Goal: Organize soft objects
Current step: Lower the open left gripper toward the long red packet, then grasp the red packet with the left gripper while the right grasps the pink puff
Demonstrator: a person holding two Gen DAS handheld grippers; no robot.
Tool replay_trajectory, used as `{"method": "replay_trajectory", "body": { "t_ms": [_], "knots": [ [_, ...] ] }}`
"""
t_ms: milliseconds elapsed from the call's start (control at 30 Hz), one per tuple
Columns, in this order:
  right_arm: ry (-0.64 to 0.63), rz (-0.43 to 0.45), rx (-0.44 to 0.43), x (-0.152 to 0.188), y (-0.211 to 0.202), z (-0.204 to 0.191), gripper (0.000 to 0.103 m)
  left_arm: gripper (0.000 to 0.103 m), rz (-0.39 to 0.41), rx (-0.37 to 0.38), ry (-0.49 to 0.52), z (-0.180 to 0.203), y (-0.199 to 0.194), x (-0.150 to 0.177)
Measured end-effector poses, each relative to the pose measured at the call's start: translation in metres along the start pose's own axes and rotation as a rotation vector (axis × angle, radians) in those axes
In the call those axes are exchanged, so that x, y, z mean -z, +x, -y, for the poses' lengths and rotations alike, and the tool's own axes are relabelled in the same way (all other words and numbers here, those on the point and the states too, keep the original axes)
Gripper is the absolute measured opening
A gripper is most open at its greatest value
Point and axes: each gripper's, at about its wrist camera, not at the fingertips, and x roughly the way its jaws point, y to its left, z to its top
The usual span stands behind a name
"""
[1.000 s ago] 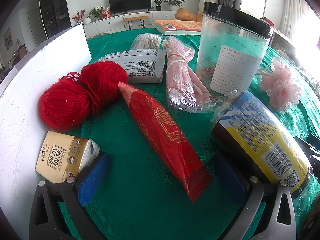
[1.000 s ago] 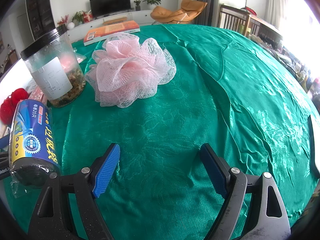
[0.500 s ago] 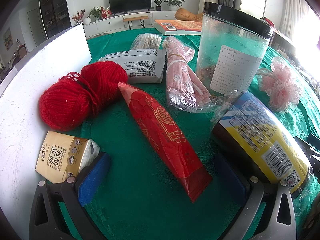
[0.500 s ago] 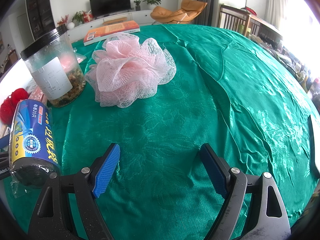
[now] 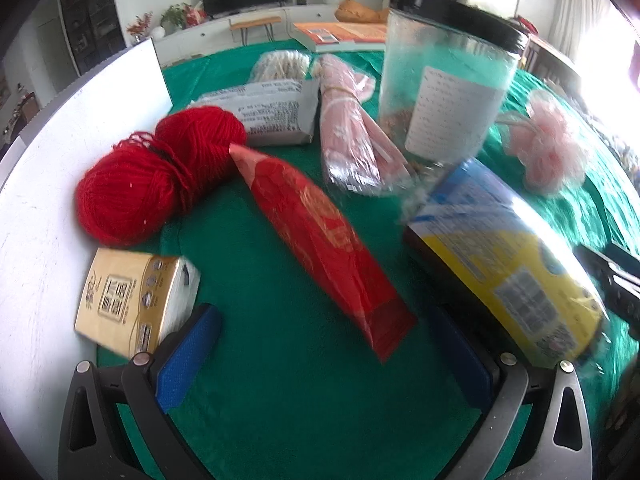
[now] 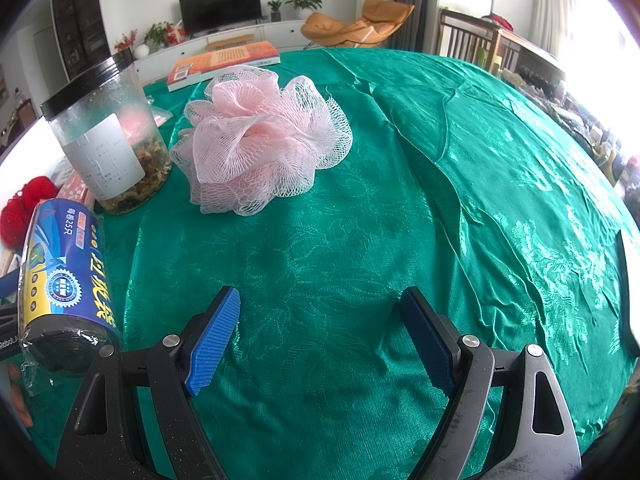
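Though the left-wrist view is blurred at 3 o'clock, the pink mesh pouf [image 6: 262, 140] sits on the green table [image 6: 460, 200] at 11 o'clock of the spread, empty right tongs [image 6: 320, 336]; round, no long axis. The left tongs [image 5: 324, 356] gape, empty, near the red packet [image 5: 320, 236] running 11 to 5 o'clock.

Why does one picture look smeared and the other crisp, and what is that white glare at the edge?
Left wrist view: motion blur smears the yellow-and-blue wrapped roll and the clear jar with a black lid. Right wrist view: sharp, the pink mesh bath pouf shows every thread. Both views: window light burns out the right edge and the fisheye lens bends the green tablecloth.
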Motion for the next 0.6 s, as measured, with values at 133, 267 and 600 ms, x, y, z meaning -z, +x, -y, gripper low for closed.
{"method": "replay_trajectory", "body": {
  "t_ms": [133, 267, 600],
  "knots": [
    [-0.001, 0.000, 0.001, 0.000, 0.000, 0.000, 0.085, 0.103, -0.091, 0.038, -0.018, -0.012, -0.024, 0.032],
    [0.000, 0.000, 0.000, 0.000, 0.000, 0.000, 0.085, 0.103, -0.030, 0.131, -0.081, -0.030, -0.048, 0.049],
    [0.000, 0.000, -0.002, 0.000, 0.000, -0.001, 0.085, 0.102, 0.086, 0.198, -0.139, -0.029, -0.055, -0.013]
  ]
}}
